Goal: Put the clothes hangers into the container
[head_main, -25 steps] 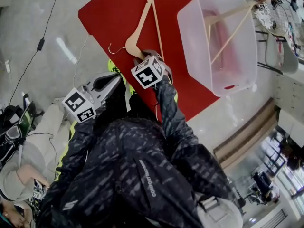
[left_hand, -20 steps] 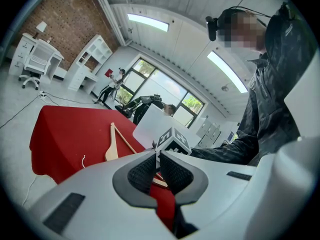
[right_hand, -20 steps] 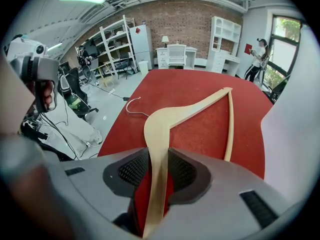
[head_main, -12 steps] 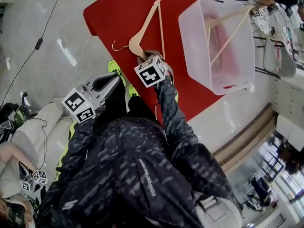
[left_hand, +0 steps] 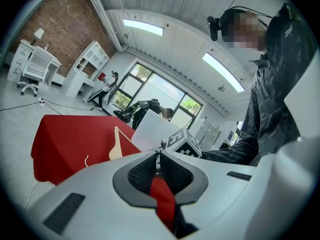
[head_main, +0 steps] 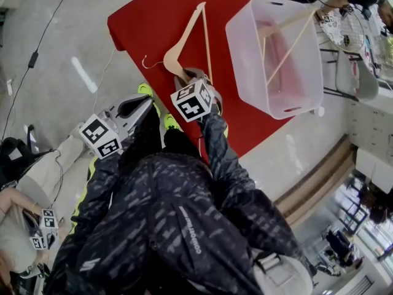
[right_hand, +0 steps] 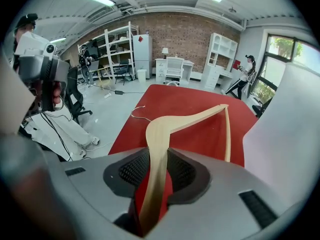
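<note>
**Right claw clamped on the hanger, left claw closed on nothing**

Your right gripper (right_hand: 159, 159) has its jaws pressed on the wooden hanger (head_main: 174, 51). One arm of the hanger runs lengthwise between the two dark pads and touches both. The hanger's bend sits just past the jaw tips. From there the other arm reaches forward and to your right, and the thin crossbar comes back along the right side of the claw. In the head view, the hanger's wire hook (head_main: 147, 63) points off to your left, near the edge of the red table cover (head_main: 153, 17). I cannot tell whether the hanger is resting on the cover or lifted off it.

The clear plastic container (head_main: 239, 48) stands on the same cover, to the right of the hanger and apart from it. A second wooden hanger (head_main: 288, 22) is already leaning inside it.

Your left gripper (left_hand: 158, 164) is held back beside your body, away from the table. Its jaws are together and there is nothing between them.
</note>
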Demonstrator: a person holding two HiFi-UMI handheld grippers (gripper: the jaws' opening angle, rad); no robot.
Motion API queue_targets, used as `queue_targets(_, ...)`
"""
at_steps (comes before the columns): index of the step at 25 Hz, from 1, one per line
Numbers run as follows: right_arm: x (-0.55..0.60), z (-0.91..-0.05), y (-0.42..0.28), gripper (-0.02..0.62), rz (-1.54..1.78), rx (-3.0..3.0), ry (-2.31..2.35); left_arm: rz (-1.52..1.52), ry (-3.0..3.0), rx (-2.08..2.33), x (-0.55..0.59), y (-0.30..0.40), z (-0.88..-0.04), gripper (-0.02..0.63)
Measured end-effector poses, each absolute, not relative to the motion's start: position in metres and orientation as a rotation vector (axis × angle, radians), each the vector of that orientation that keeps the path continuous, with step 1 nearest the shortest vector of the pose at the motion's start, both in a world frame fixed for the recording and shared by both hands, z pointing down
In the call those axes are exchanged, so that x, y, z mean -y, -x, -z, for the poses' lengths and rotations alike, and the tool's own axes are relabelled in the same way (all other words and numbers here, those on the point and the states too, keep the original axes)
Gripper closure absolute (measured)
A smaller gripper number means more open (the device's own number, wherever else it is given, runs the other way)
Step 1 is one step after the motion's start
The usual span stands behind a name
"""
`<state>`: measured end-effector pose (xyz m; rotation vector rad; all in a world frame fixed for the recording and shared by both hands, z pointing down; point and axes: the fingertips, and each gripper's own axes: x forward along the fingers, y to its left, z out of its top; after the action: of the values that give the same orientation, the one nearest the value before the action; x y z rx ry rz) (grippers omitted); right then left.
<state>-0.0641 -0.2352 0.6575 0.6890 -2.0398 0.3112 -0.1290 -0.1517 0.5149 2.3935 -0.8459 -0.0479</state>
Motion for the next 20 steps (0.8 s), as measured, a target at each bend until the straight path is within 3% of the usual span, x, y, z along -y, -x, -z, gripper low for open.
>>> queue_targets(20, 0.211, -0.535, 0.064, 0.476, -0.01, 2.166, -0.8, 0.08, -2.478, 0.916, 0.119, 0.125, -0.478, 0.594)
